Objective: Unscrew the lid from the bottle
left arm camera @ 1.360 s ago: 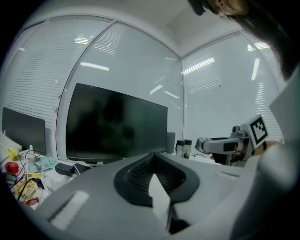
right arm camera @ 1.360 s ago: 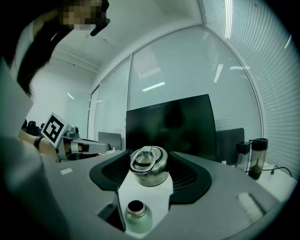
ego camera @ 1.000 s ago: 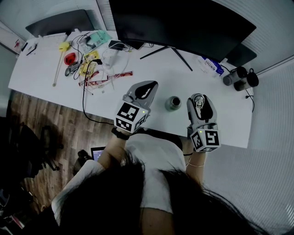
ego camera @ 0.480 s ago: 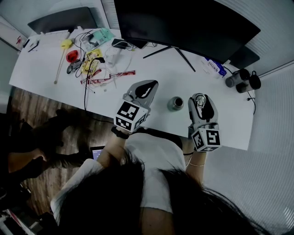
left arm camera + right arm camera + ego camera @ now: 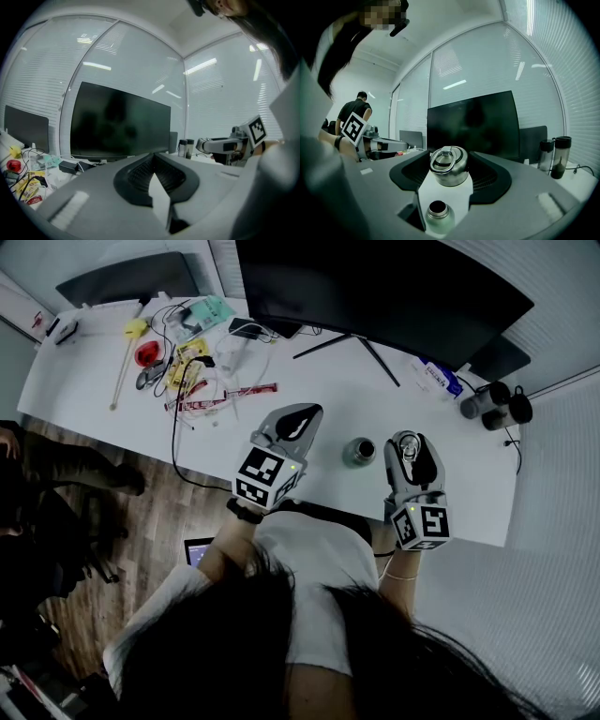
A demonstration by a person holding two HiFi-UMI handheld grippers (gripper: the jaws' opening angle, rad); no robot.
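Note:
The metal bottle [image 5: 355, 451] stands upright on the white desk [image 5: 94, 381] between my two grippers, its mouth open. In the right gripper view the bottle [image 5: 438, 216] shows just below the jaws, without its lid. My right gripper [image 5: 405, 445] is shut on the silver lid [image 5: 449, 166], which has a ring handle on top; the lid is held clear of the bottle, to its right. My left gripper [image 5: 298, 418] hovers to the left of the bottle, apart from it. Its jaws meet with nothing between them, as the left gripper [image 5: 153, 165] view shows.
A large dark monitor [image 5: 375, 287] stands at the back of the desk. Cables, packets and small tools [image 5: 187, 362] lie at the back left. Two dark tumblers [image 5: 492, 399] stand at the far right. A person's legs [image 5: 66, 465] are on the floor at the left.
Neither gripper nor the bottle has moved. The person on the floor at the left has shifted position.

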